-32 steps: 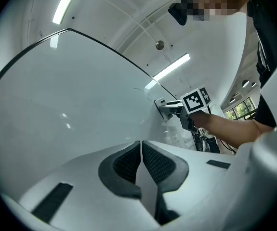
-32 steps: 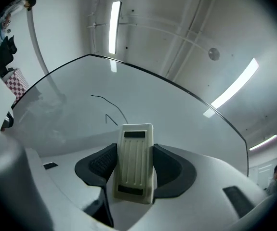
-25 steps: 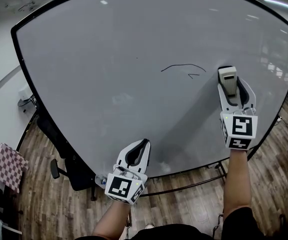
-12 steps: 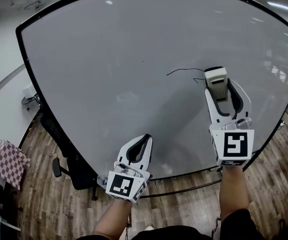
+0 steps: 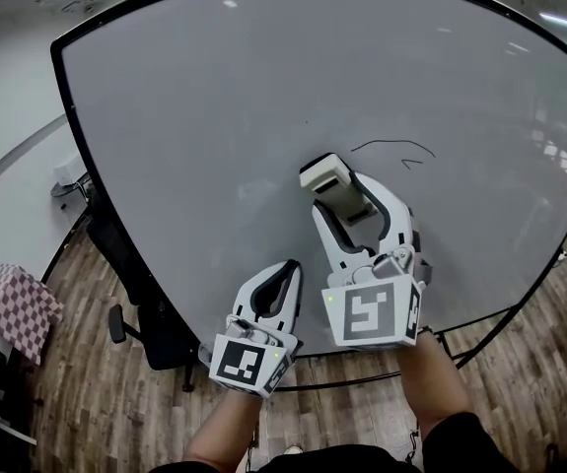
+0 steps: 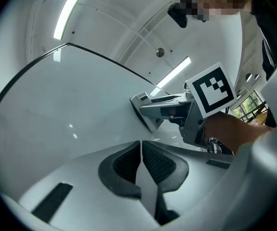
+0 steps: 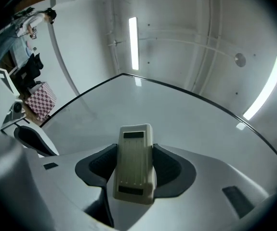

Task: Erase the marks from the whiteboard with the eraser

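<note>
Left gripper (image 5: 284, 270) low, jaws together and empty; right gripper (image 5: 342, 195) higher, forearm outstretched, jaws tight on the eraser (image 5: 324, 172)

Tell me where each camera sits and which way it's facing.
Head view: on the head, looking steeply down at the whiteboard; both forearms, left gripper and right gripper show.
Left gripper view: on that gripper, along its shut fingers toward the whiteboard; right gripper shows.
Right gripper view: on that gripper, along fingers clamping the eraser, toward the whiteboard.
All share whiteboard and eraser.
</note>
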A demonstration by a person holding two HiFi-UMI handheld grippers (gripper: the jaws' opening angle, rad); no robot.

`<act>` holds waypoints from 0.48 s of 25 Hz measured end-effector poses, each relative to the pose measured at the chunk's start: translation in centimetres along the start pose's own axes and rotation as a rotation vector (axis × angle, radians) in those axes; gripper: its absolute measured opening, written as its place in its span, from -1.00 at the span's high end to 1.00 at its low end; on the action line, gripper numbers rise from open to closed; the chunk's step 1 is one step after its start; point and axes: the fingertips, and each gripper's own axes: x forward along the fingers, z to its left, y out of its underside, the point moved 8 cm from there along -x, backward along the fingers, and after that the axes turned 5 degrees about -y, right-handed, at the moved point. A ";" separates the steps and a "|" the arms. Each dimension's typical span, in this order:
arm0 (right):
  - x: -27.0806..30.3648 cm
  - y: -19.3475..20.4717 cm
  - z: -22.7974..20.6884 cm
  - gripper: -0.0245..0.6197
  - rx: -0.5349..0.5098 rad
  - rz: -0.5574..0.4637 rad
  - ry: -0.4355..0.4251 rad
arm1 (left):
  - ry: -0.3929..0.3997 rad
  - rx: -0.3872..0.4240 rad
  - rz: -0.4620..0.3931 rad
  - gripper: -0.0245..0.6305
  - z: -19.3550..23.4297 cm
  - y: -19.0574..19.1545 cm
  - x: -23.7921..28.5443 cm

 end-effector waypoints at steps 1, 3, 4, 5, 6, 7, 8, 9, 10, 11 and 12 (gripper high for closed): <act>0.4 -0.1 0.8 0.14 -0.006 0.005 -0.007 | -0.008 -0.002 0.003 0.84 0.2 0.0 -0.1; 0.9 -0.2 1.9 0.15 -0.022 0.018 -0.003 | -0.030 -0.012 0.014 0.84 0.5 -0.1 -0.3; 1.1 -0.2 2.1 0.15 -0.026 0.025 0.001 | -0.035 -0.016 0.020 0.84 0.6 -0.1 -0.3; 1.1 -0.2 2.1 0.15 -0.024 0.028 0.004 | -0.033 -0.017 0.020 0.84 0.6 0.0 -0.4; 1.2 -0.2 1.9 0.15 -0.020 0.028 0.003 | -0.026 -0.015 0.018 0.84 0.5 0.1 -0.4; 1.2 -0.2 1.8 0.15 -0.016 0.027 0.001 | -0.019 -0.014 0.015 0.84 0.5 0.3 -0.4; 1.3 -0.2 1.7 0.15 -0.013 0.024 0.000 | -0.017 -0.015 0.013 0.84 0.4 0.3 -0.5; 1.3 -0.2 1.6 0.15 -0.010 0.021 -0.001 | -0.015 -0.017 0.011 0.84 0.4 0.3 -0.5; 1.3 -0.2 1.6 0.15 -0.003 0.017 0.000 | -0.013 -0.019 0.008 0.84 0.3 0.3 -0.6; 1.3 -0.1 1.5 0.15 0.007 0.013 0.001 | -0.010 -0.020 0.004 0.84 0.2 0.3 -0.6; 1.3 -0.1 1.4 0.14 0.016 0.009 0.003 | -0.005 -0.022 -0.002 0.84 0.1 0.3 -0.7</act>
